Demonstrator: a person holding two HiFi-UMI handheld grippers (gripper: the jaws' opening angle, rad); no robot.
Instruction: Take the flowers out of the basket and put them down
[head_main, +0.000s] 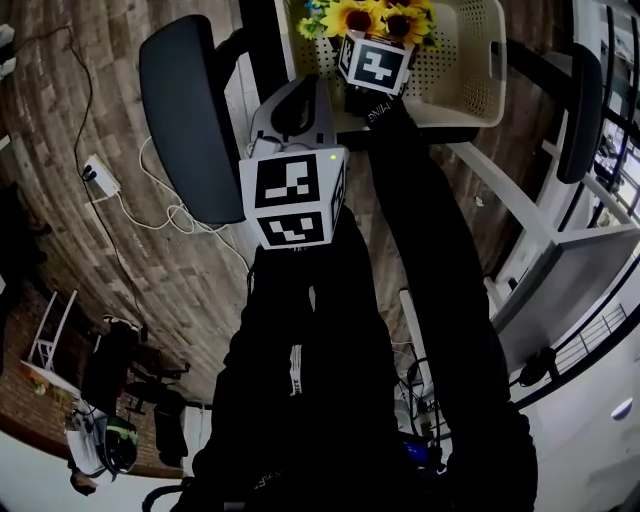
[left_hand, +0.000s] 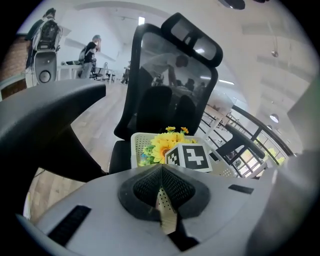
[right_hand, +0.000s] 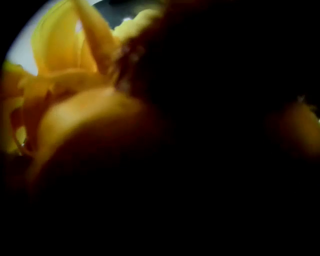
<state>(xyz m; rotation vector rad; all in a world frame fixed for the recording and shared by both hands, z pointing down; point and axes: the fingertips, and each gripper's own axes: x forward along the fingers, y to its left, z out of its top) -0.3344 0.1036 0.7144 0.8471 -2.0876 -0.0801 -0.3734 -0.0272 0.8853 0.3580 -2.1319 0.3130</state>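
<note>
— While the right claw (head_main: 372, 48) is reaching into the basket (head_main: 470, 70) at the top of the head view, where are the flowers (head_main: 352, 16) sitting?

— They are lying inside the basket, bunched at its left end, at the top centre of the frame. Yellow sunflower heads are showing just above the claw's marker cube (head_main: 376, 64), which is covering part of the bunch.

— Is that claw pinching them?

— I cannot tell. The right gripper view is showing only blurred yellow petals (right_hand: 75, 100) at its upper left and darkness everywhere else, so its jaws are not showing there. In the head view the cube is hiding them.

— And the left claw (left_hand: 161, 171)?

— It is hovering in the middle of the head view, below the basket and apart from it. In the left gripper view its dark ribbed pads (left_hand: 145, 187) are pressing together at the tips, with nothing pinched between them. A narrow slit lower down is showing pale perforated plastic beyond.

— What is carrying the basket?

— It looks to be sitting on the seat of a black office chair (left_hand: 175, 65). The chair's back is rising behind the flowers in the upper centre of the left gripper view, and its armrests are flanking the basket at the upper left and upper right of the head view.
</note>
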